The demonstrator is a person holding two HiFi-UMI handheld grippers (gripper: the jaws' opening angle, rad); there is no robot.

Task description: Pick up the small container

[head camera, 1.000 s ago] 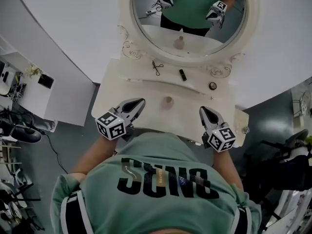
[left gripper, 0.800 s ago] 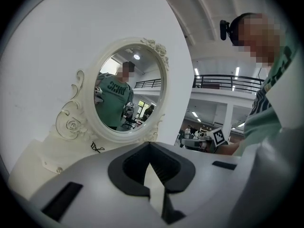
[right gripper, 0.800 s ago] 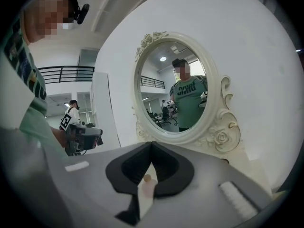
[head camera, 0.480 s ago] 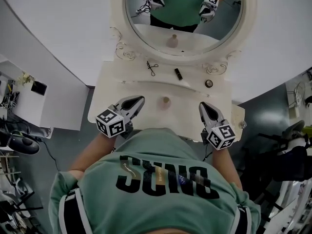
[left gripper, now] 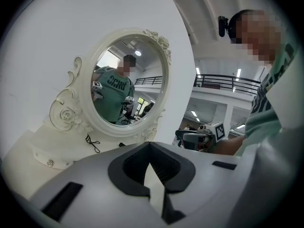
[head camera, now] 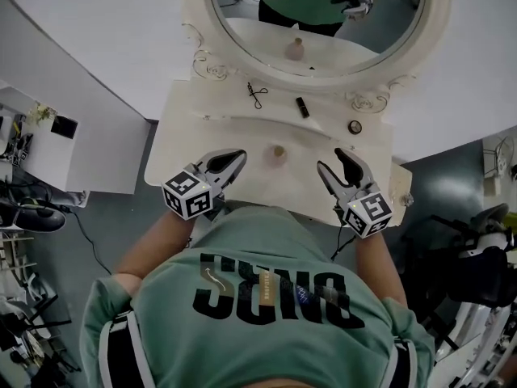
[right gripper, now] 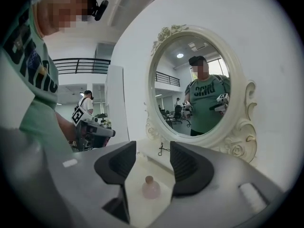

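Note:
The small container (head camera: 279,152), a pale pink bottle with a round cap, stands upright on the white vanity table (head camera: 186,136), between my two grippers. My right gripper (head camera: 334,162) hovers to its right with its jaws opening wide and nothing between the pads. In the right gripper view the container (right gripper: 151,188) shows ahead through the gap of that gripper (right gripper: 153,148), apart from both pads. My left gripper (head camera: 236,162) hangs left of the container, shut and empty. In the left gripper view its tips (left gripper: 150,144) meet.
An oval mirror (head camera: 202,6) in an ornate white frame stands at the back of the table. In front of it lie an eyelash curler (head camera: 258,95), a dark tube (head camera: 303,107) and a small round jar (head camera: 355,126). The table's edge is close to the person's body.
The right gripper's jaws have gone from shut to wide open and it has turned toward the container. Both grippers have shifted a little forward over the table.

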